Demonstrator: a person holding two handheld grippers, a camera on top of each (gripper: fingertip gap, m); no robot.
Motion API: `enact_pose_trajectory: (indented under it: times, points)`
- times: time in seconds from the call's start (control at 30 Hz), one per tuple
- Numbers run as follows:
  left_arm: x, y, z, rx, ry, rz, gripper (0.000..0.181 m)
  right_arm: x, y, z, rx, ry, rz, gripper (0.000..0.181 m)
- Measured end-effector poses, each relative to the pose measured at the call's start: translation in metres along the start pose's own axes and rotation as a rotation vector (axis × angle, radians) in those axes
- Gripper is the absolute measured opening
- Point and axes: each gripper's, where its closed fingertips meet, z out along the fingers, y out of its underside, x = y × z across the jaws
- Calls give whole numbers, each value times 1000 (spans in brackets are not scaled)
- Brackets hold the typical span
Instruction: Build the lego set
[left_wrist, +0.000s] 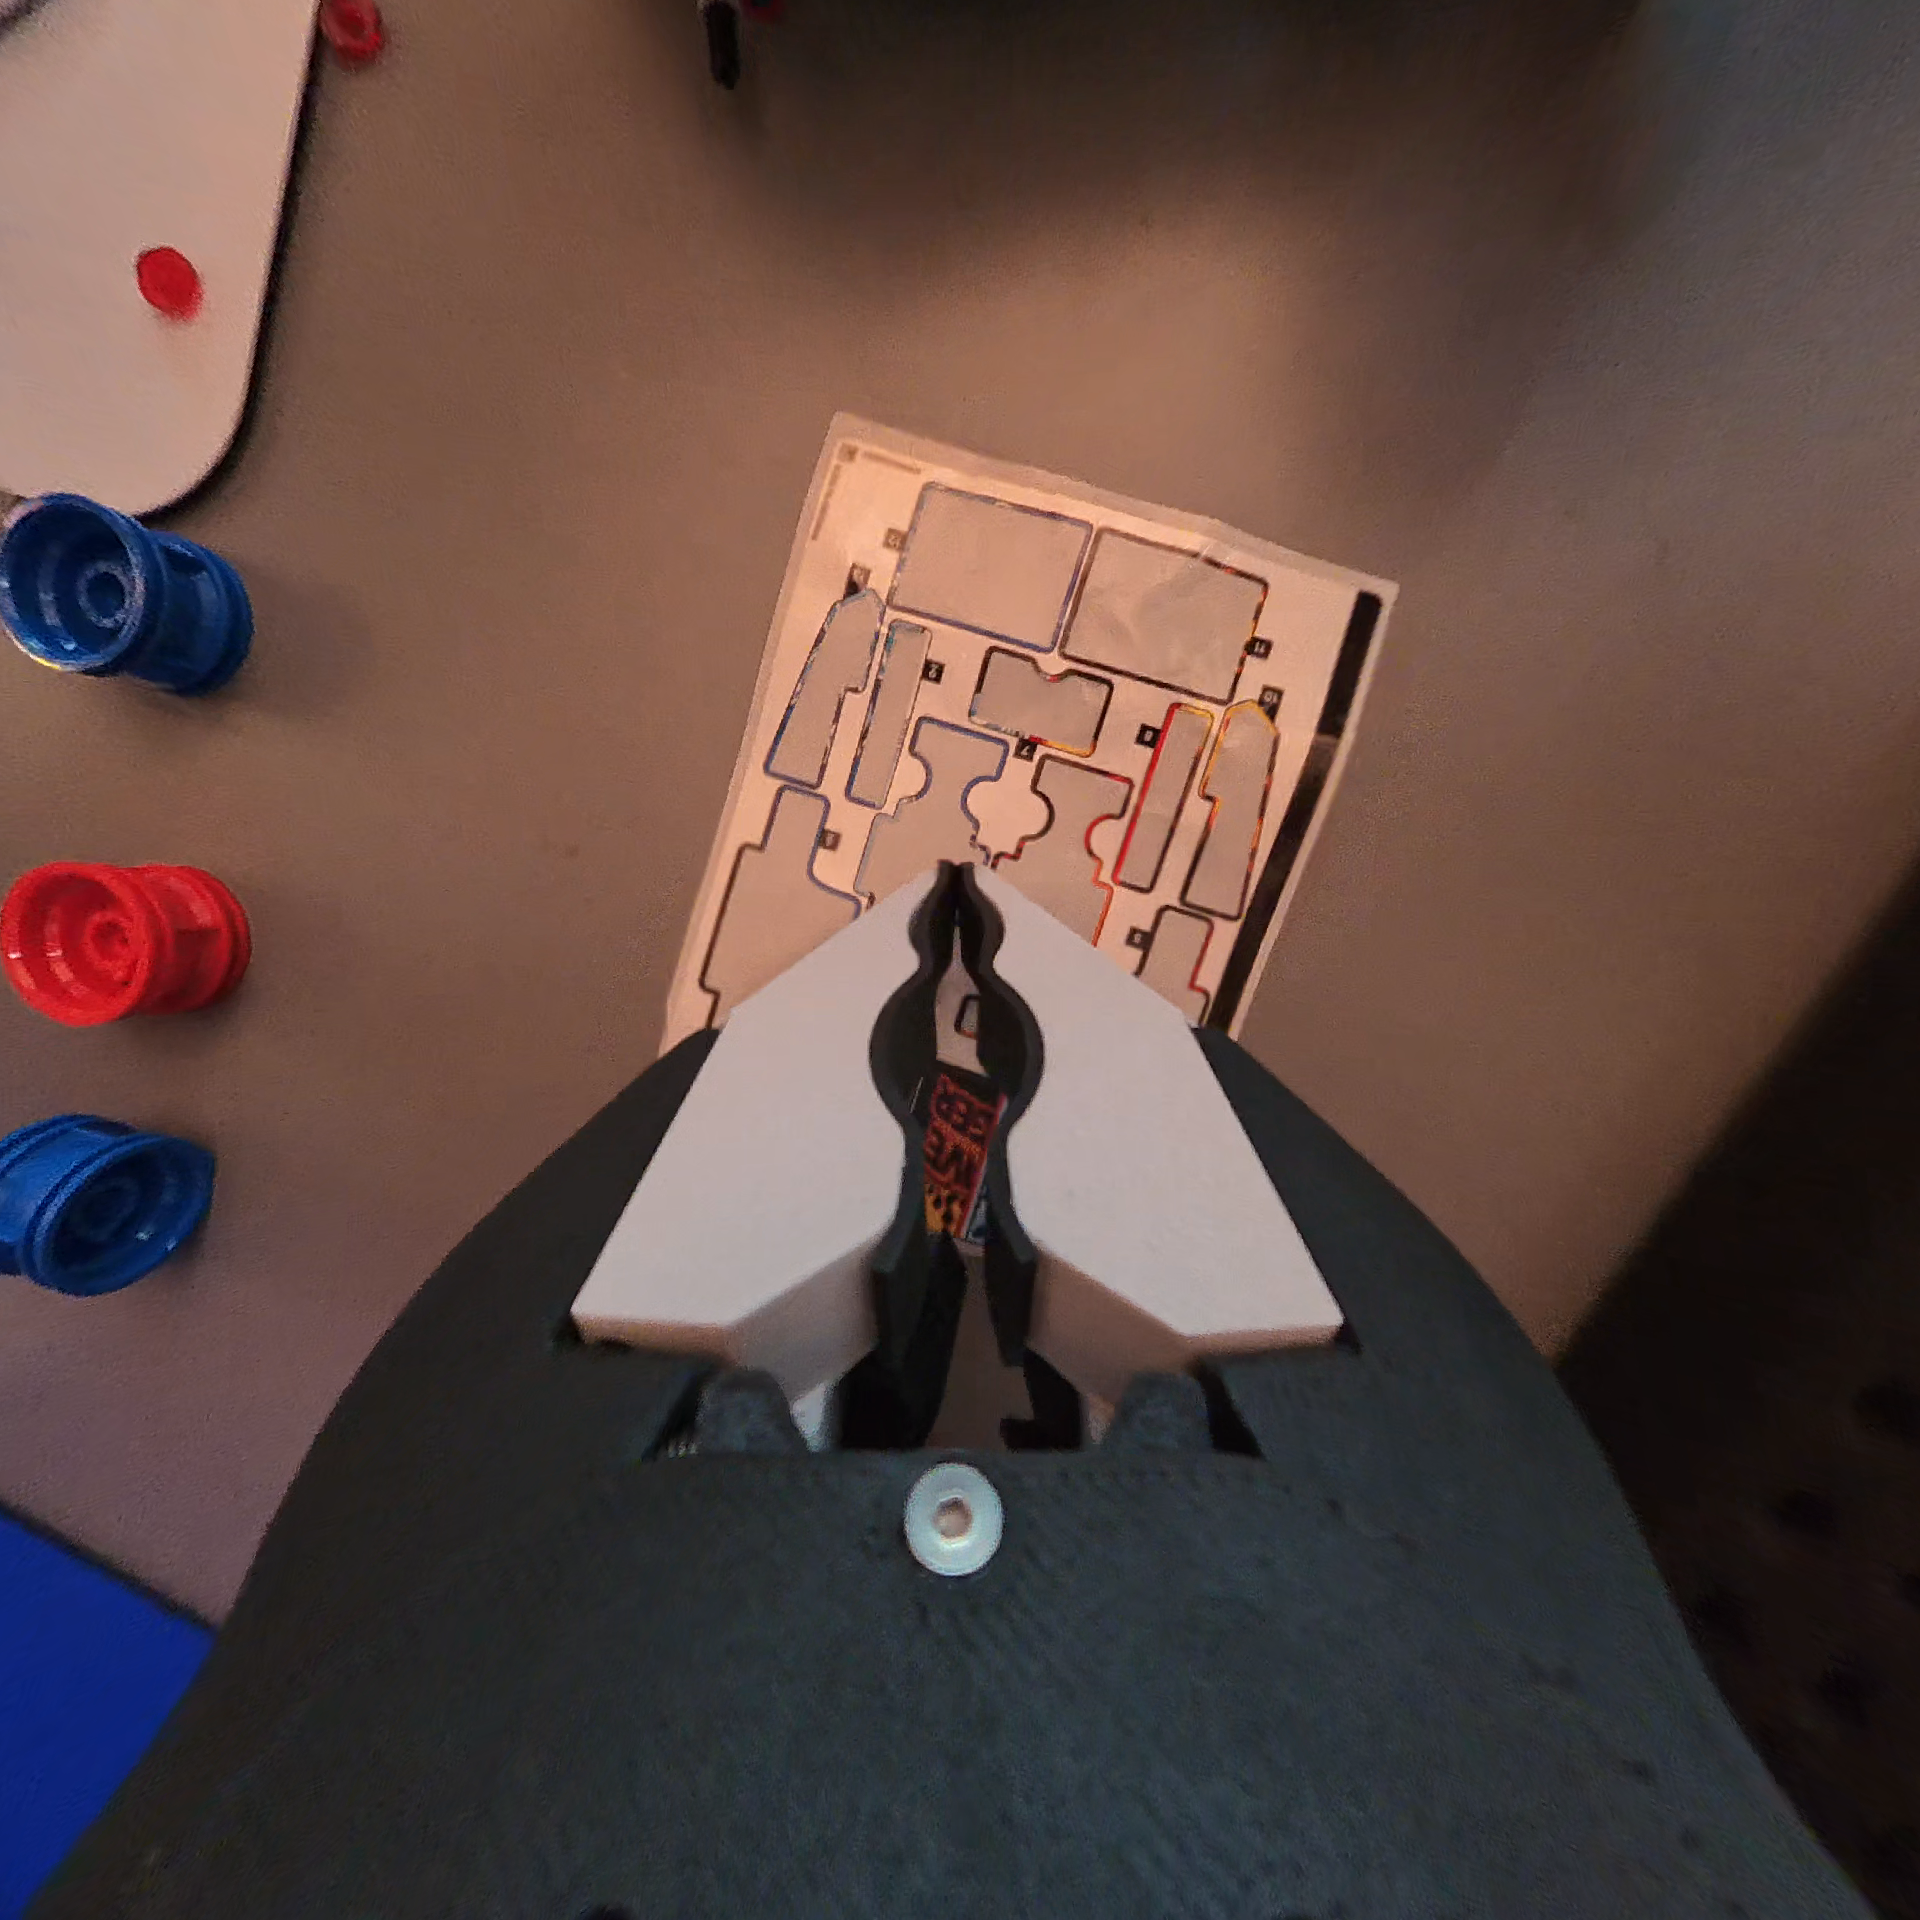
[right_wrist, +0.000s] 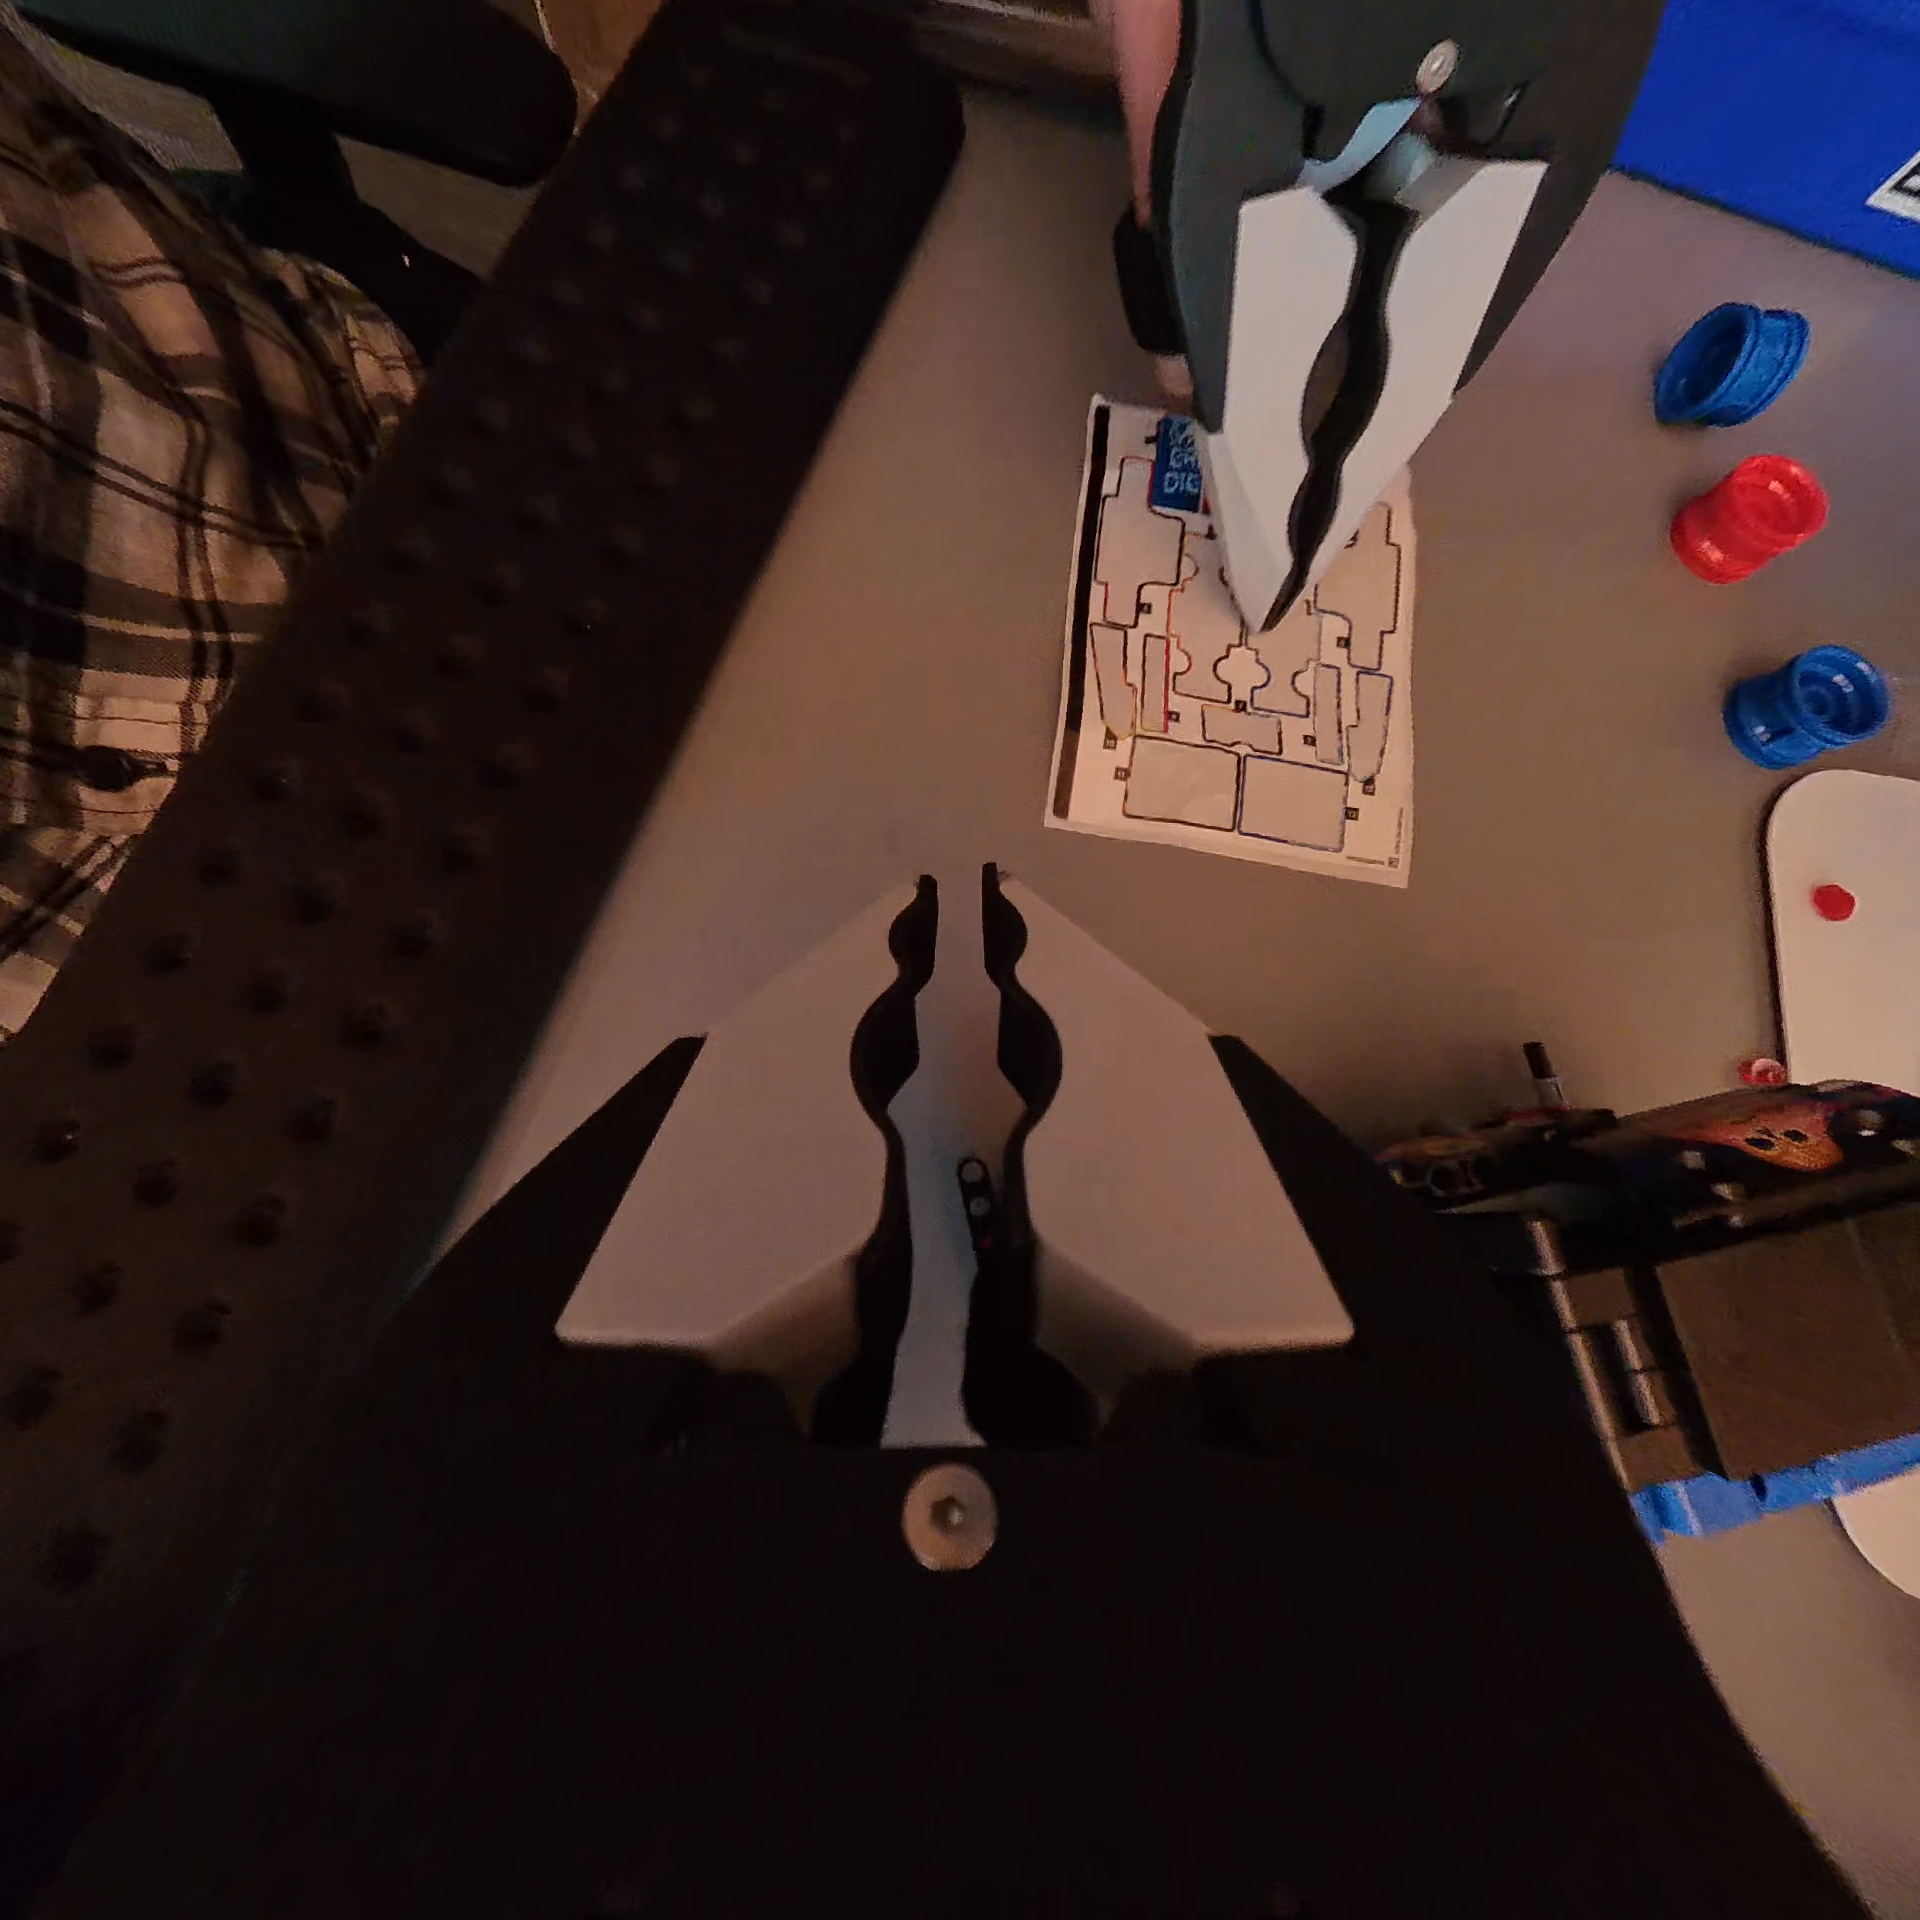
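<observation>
left tool (left_wrist: 954, 873) pinched closed; right tool (right_wrist: 957, 878) slightly parted

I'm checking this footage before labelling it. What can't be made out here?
- Left view: the left tongs cover the near end of the sticker sheet; whether the tips pinch it can't be told.
- Right view: the Lego model is dark and cut by the right edge.
- Right view: a small dark part shows between the right tongs, too small to identify.
</observation>
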Motion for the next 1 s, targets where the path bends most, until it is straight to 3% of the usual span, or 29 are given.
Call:
enact_pose_trajectory:
  times: [0.23,0.4,0.47,0.57,0.63,0.73,0.93,1.0]
  points:
    - [0,-3,-3,25,-48,33,0,3,1,-13,19,18,10,8]
    - [-9,2,-9,4,-71,-38,56,25,-7,-50,173,83,91,9]
    - [-4,9,-5,-17,-11,-95,64,37,-4,-67,219,139,122,8]
    - [-6,8,-4,15,21,-116,52,57,3,-95,333,205,200,7]
    - [-6,7,-4,22,16,-99,25,69,9,-113,408,244,248,6]
    - [-1,3,-2,29,3,-58,0,80,20,-128,463,276,299,6]
    - [6,0,-1,33,-44,13,0,85,27,-129,453,299,325,6]
    - [7,-9,-5,102,-29,-15,0,84,27,-126,435,302,316,6]
